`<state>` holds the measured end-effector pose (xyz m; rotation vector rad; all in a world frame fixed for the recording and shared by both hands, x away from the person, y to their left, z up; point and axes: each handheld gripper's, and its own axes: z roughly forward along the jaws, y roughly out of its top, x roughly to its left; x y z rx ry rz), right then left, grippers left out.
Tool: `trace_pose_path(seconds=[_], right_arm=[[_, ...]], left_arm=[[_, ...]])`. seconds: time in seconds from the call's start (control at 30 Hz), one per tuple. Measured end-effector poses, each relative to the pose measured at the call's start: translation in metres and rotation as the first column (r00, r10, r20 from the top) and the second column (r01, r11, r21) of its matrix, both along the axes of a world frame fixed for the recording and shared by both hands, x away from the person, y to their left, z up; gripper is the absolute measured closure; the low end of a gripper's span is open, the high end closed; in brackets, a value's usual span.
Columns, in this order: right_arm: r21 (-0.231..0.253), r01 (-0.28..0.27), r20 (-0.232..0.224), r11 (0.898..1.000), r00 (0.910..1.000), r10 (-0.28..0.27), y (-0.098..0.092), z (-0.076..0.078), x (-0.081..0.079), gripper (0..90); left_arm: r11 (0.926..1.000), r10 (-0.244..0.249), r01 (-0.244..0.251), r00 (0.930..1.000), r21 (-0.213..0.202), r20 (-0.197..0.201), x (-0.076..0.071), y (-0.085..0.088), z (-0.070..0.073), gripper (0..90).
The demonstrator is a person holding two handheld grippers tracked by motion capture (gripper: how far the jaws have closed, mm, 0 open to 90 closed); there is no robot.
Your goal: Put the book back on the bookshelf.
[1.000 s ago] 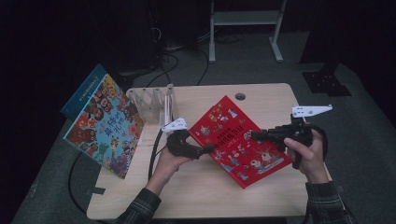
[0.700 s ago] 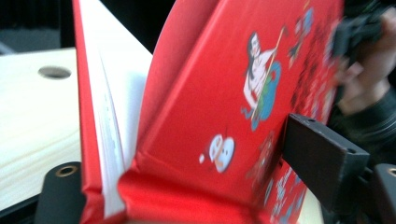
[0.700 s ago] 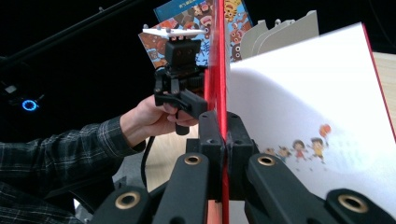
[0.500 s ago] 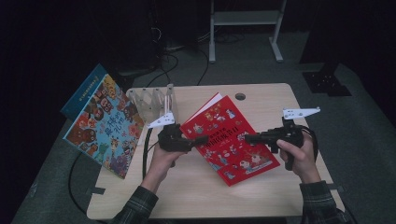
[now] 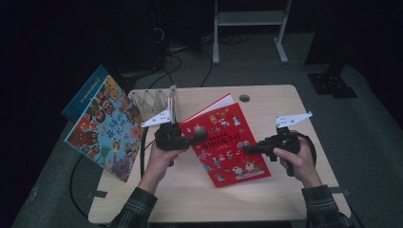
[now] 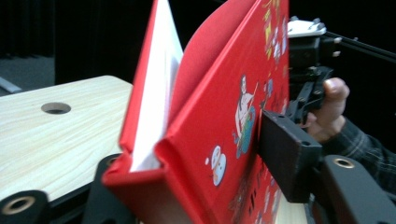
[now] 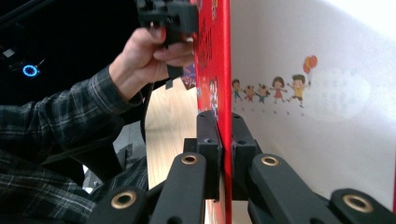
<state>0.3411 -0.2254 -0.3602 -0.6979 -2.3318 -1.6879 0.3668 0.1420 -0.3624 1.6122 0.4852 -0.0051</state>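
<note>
A red picture book (image 5: 223, 142) hangs tilted over the middle of the wooden table (image 5: 285, 199), held between both grippers. My left gripper (image 5: 192, 138) is at the book's spine edge. In the left gripper view its jaws (image 6: 196, 168) have just been closing, and they now press the front cover and the back with the book (image 6: 224, 116) between them. My right gripper (image 5: 247, 149) grips the opposite edge. In the right gripper view its pads (image 7: 225, 140) are shut on the thin red front cover (image 7: 224, 70), with a white illustrated page beside it. The cover gapes slightly from the pages.
A large colourful picture book (image 5: 102, 128) leans off the table's left side. A slatted book rack (image 5: 154, 99) stands at the back left, just behind my left gripper. A cable hole (image 5: 244, 98) sits near the far edge. Cables trail down at the left.
The red book has shifted left and its spine edge has risen. My left gripper's jaws have narrowed onto it. My right hand has come left and a little lower.
</note>
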Motion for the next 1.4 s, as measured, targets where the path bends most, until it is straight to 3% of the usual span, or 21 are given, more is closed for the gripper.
trace_pose_path(seconds=[0.3,0.6,0.87,1.13,1.4], right_arm=[[-0.052,-0.025,-0.019,0.998,0.9995,0.024,0.007,-0.011,0.004,82.6],[-0.069,-0.029,-0.047,0.997,0.9985,0.026,0.009,-0.018,0.008,78.2],[-0.106,-0.033,-0.044,0.994,0.9986,0.029,0.012,-0.022,0.007,73.4],[-0.136,-0.04,-0.054,0.99,0.998,0.033,0.019,-0.027,0.008,70.3],[-0.128,-0.046,-0.041,0.991,0.9983,0.041,0.021,-0.025,0.007,64.5]], left_arm=[[0.9993,-0.038,0.038,0.9991,0.005,0.016,-0.001,0.001,0.012,56.5],[0.9971,-0.073,0.072,0.9969,0.024,0.031,-0.006,-0.002,0.019,66.7],[0.9945,-0.102,0.101,0.9937,0.028,0.047,-0.012,-0.006,0.028,73.8],[0.9928,-0.111,0.108,0.9928,0.052,0.046,-0.015,-0.006,0.032,77.1],[0.9936,-0.102,0.099,0.9936,0.055,0.049,-0.019,-0.005,0.039,78.5]])
